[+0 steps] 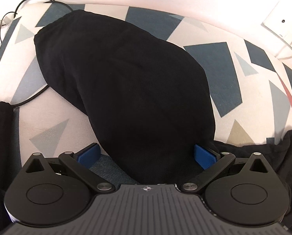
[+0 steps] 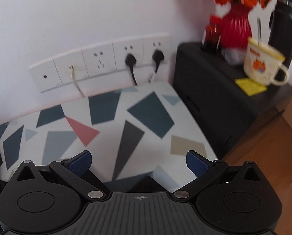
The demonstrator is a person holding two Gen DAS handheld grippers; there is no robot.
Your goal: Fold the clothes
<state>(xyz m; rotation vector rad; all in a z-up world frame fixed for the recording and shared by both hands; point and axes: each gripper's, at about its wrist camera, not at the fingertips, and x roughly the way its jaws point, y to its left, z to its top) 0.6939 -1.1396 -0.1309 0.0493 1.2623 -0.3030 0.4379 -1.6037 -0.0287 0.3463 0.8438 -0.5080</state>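
Bare patterned sheet (image 2: 126, 113) ahead of right gripper (image 2: 139, 161), bounded far by wall sockets (image 2: 98, 62), right by a black cabinet (image 2: 214, 101). Black garment (image 1: 126, 82), smooth, folded long, stretching from near to far-left. Near end between left gripper (image 1: 146, 154) pads, jaws wide, not pinching. Right jaws wide, empty.

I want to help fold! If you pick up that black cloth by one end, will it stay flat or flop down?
Probably flop: the black garment lies soft and rounded on the patterned bed cover, showing creases. It looks thick, so maybe a bit heavy. Not fragile, unlikely to slip.
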